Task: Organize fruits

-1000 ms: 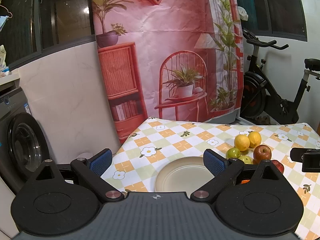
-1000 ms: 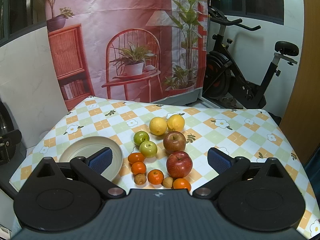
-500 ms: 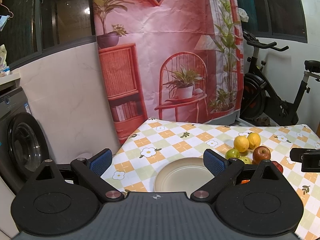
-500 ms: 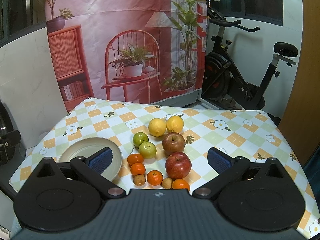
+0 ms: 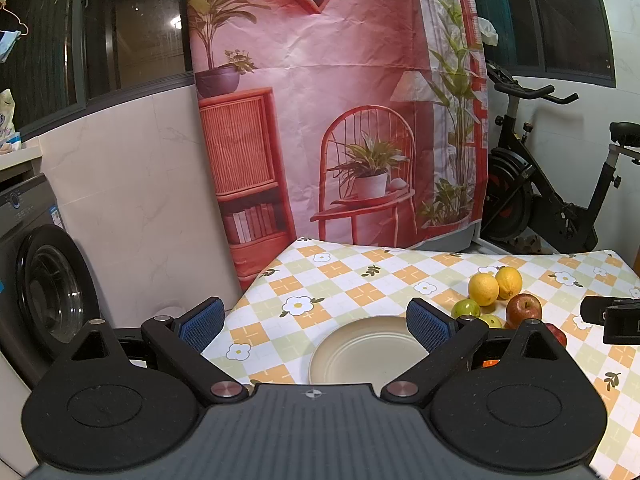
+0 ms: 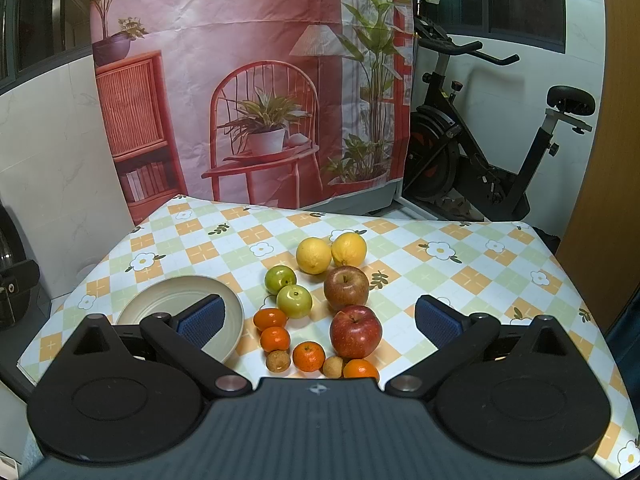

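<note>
two lemons (image 6: 331, 254) side by side, stem tips up-left; both tongs (image 5: 316, 322) (image 6: 320, 316) spread, empty, above the table (image 6: 460, 276)

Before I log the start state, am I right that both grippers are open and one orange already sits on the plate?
Not quite: the plate holds nothing, as the right wrist view shows. All four oranges lie on the tablecloth beside it. Both grippers, left and right, are open.

You've got a tablecloth (image 6: 460, 280) checked orange, pale green and white with daisies; cream plate (image 6: 236, 312); two yellow lemons (image 6: 314, 255); two green apples (image 6: 294, 300); two red apples (image 6: 355, 330); orange tangerines (image 6: 308, 356); blue gripper pads (image 6: 434, 320); pink backdrop (image 6: 240, 20).
</note>
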